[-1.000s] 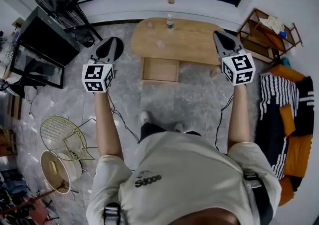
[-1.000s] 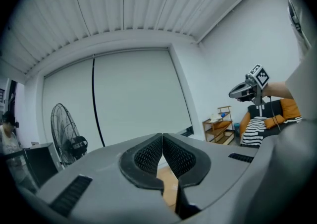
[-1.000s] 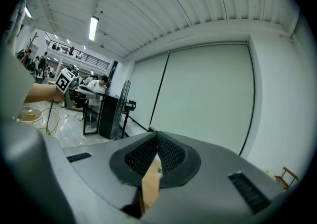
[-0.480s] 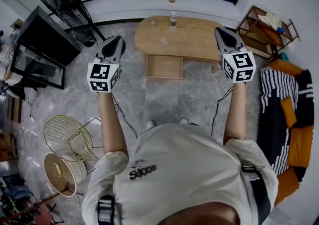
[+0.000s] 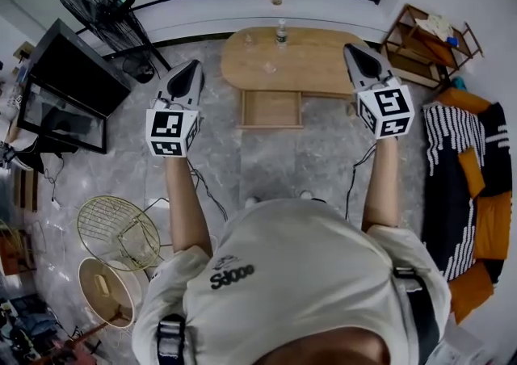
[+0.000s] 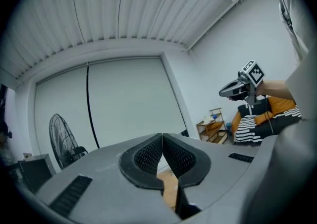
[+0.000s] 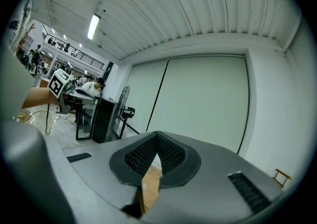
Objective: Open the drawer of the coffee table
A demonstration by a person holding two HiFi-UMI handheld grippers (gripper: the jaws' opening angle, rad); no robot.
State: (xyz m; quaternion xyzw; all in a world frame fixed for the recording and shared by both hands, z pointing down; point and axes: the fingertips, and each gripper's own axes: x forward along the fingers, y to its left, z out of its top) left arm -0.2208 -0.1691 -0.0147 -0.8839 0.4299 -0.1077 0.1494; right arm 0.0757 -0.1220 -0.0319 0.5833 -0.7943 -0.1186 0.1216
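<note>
On the grey marbled floor (image 5: 266, 163) ahead: a low oval wooden worktop (image 5: 319, 66), with one clear water bottle (image 5: 281, 33) upright near its far edge. The drawer (image 5: 272, 108) sits under the near side, a little left of middle. It already stands pulled out, its wooden bottom bare to the head view.

Judgement: the main pull looks done; only finishing travel can be left. To do that well:
- step in square to the drawer front and open one claw
- take the front lip at mid-width
- draw straight back and level, slowly, so the box doesn't rack and the bottle stays up

Left claw (image 5: 191, 69): pads pressed together, nothing between them, held in the air well short of the worktop. Right claw (image 5: 350, 52): likewise closed and empty. It shows over the worktop's right end in the head view and touches nothing.
</note>
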